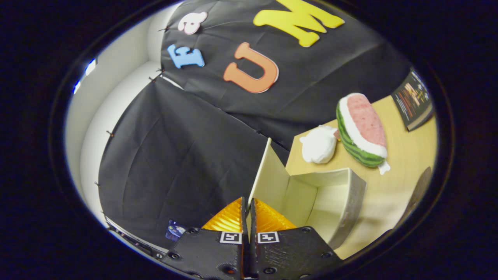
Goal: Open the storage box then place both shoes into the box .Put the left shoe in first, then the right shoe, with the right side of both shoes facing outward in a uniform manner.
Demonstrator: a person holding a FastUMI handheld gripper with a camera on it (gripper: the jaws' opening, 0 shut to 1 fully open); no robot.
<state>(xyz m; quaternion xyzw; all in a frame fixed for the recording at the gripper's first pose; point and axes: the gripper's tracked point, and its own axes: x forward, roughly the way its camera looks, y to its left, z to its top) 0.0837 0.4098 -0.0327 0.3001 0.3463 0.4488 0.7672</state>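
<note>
The worktop [404, 163] carries everything here, seen at a tilt because the gripper is canted. On it, just ahead of the jaws, stands the storage box [342, 202], pale inside and grey on its outer wall. Its lid [268, 175] stands up on edge, swung back from the opening, and its lower edge runs down into the thin slit between the two fingers. The jaws look closed on that lid edge, the gripper [248, 212] pinching it, which I judge to be the reason the lid stays raised: the opening step appears done or nearly so.

The box interior that shows is bare; no shoe lies in it, and neither shoe can be placed from this view, so both placements remain ahead.

Beyond the box, well clear of it, a plush watermelon slice [362, 130] rests on the worktop with a small white soft toy [319, 144] touching its near end. Further off, a dark book [414, 99] lies at the far corner.
</note>
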